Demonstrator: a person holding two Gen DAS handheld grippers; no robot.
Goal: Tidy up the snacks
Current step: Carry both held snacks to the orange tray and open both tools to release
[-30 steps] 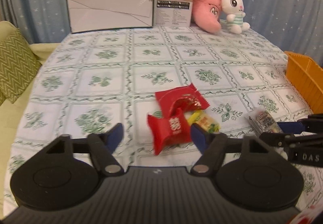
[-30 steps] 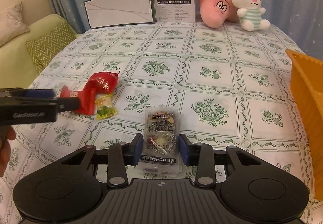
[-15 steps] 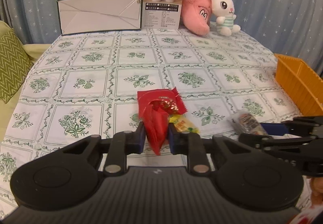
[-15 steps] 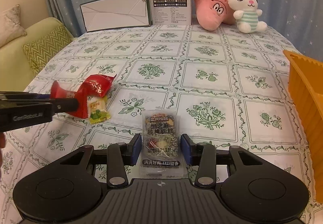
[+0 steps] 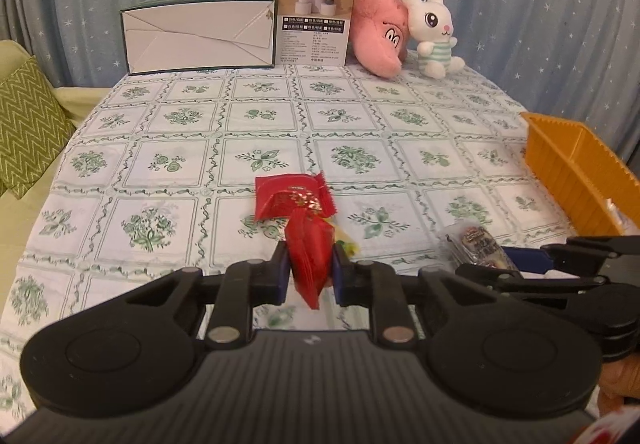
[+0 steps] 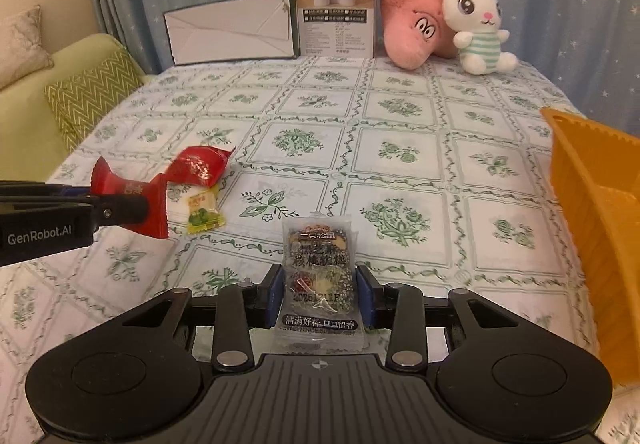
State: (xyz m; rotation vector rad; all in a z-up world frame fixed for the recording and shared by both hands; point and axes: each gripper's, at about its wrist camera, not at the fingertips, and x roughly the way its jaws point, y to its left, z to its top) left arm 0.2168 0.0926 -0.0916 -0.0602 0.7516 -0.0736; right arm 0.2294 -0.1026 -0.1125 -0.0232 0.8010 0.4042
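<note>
My left gripper (image 5: 309, 273) is shut on a red snack packet (image 5: 310, 254) and holds it above the tablecloth; the packet also shows in the right wrist view (image 6: 132, 200). A second red packet (image 5: 292, 196) and a small yellow-green candy (image 6: 204, 213) lie on the cloth behind it. My right gripper (image 6: 319, 292) is shut on a clear packet of dark nut snack (image 6: 319, 272), held just above the table. That packet shows at the right of the left wrist view (image 5: 478, 246). An orange basket (image 6: 588, 180) stands at the right edge.
At the far edge stand a white and green box (image 5: 200, 36), a brown printed carton (image 5: 314, 14), a pink plush (image 5: 380, 32) and a white bunny plush (image 5: 434, 32). A green sofa with a zigzag cushion (image 5: 28, 128) is to the left.
My left gripper closed on the red packet and lifted it off the cloth. My right gripper kept its hold on the nut packet and rose slightly.
</note>
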